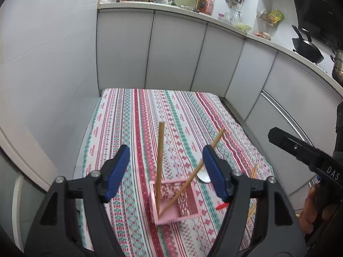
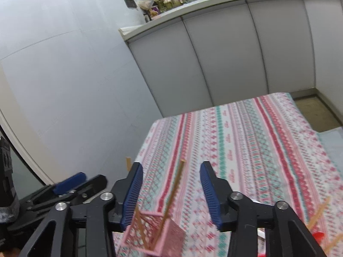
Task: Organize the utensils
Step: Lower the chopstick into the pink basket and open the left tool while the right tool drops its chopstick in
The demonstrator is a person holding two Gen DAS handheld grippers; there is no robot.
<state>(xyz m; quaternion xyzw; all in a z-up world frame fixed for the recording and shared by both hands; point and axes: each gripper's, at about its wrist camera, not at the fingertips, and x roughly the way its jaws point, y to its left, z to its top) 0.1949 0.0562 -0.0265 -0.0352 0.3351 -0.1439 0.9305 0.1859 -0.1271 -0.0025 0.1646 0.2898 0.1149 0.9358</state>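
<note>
A pink perforated utensil holder (image 1: pixel 184 203) stands on the striped tablecloth (image 1: pixel 128 117). Two wooden chopsticks are in it: one nearly upright (image 1: pixel 160 160), one leaning right (image 1: pixel 193 176). My left gripper (image 1: pixel 165 148) hovers above the holder, open, with nothing pressed between its blue pads. A metal spoon (image 1: pixel 203 177) lies partly hidden behind the right finger. In the right wrist view my right gripper (image 2: pixel 171 165) is open over the same holder (image 2: pixel 154 233), and a chopstick (image 2: pixel 173 192) rises between its fingers without touching them.
More chopsticks (image 2: pixel 319 212) and a red item (image 2: pixel 319 235) lie at the table's right side. The right gripper's black body (image 1: pixel 300 150) and a hand (image 1: pixel 310 209) are at the right. Grey cabinets (image 1: pixel 175 53) run behind the table, and a white wall (image 1: pixel 42 75) runs along its left.
</note>
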